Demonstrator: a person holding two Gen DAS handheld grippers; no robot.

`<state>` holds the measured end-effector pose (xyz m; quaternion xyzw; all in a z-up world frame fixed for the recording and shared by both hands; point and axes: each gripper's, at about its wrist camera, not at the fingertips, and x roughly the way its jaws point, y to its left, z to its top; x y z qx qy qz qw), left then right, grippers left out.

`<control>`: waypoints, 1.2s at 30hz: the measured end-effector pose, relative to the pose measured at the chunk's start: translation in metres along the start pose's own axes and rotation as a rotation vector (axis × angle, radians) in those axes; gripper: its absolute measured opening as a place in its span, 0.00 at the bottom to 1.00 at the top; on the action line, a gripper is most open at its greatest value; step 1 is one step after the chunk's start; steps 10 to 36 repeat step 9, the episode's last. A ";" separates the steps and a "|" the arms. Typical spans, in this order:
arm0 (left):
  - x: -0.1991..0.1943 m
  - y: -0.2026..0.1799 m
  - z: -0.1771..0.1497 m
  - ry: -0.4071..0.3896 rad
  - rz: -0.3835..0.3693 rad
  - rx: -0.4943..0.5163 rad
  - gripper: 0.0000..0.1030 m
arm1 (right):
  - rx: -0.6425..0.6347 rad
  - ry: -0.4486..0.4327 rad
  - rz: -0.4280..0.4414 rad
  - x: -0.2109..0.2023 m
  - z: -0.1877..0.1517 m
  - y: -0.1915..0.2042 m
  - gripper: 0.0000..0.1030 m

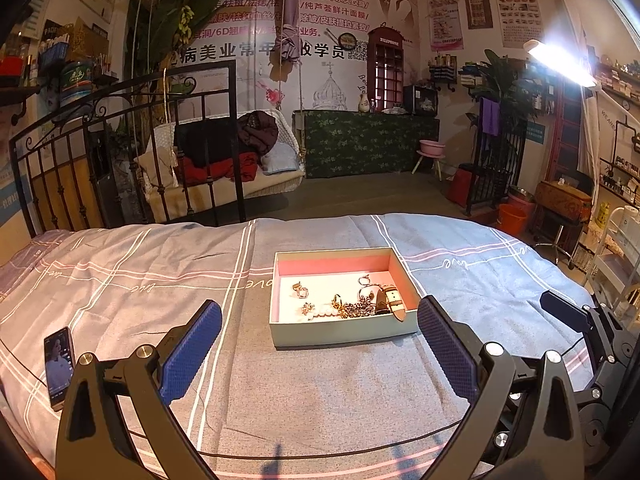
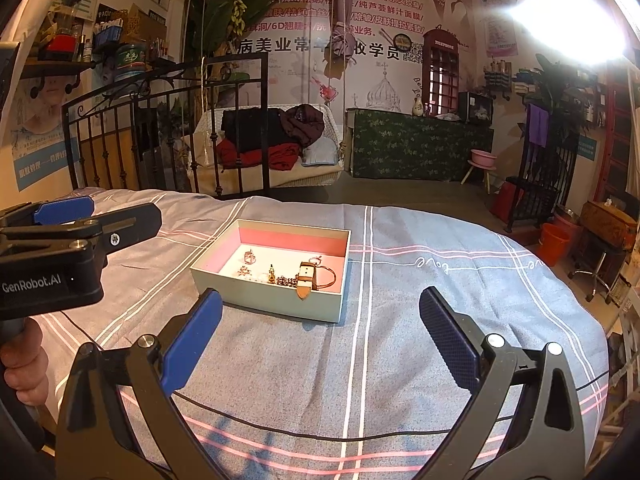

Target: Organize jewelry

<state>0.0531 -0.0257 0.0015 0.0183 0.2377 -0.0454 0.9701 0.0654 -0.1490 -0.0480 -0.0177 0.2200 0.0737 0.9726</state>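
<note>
Right now I hold both grippers above the bed (image 1: 320, 400), fingers spread wide and empty: left gripper (image 1: 318, 344), right gripper (image 2: 320, 334). Ahead of them sits the open box (image 1: 344, 330) with its pink lining, and inside it lie a watch (image 2: 306, 278), a beaded chain (image 1: 356, 306) and what look like earrings (image 1: 301, 290). A phone (image 1: 59, 366) lies at my far left.

A bright lamp (image 2: 568, 16) at upper right blows out into white glare, washing the wall posters beside it. Away from the lamp the room is dim and warm-toned. Fisheye bending curves the bedspread (image 1: 320, 380) edges, corners vignetted black.
</note>
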 end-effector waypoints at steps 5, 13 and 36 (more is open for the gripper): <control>0.007 0.004 0.003 0.040 0.016 -0.034 0.94 | -0.001 0.004 0.000 0.000 0.000 0.000 0.94; 0.009 0.009 0.001 0.046 0.032 -0.055 0.94 | -0.003 0.012 -0.001 0.002 0.000 0.000 0.94; 0.009 0.009 0.001 0.046 0.032 -0.055 0.94 | -0.003 0.012 -0.001 0.002 0.000 0.000 0.94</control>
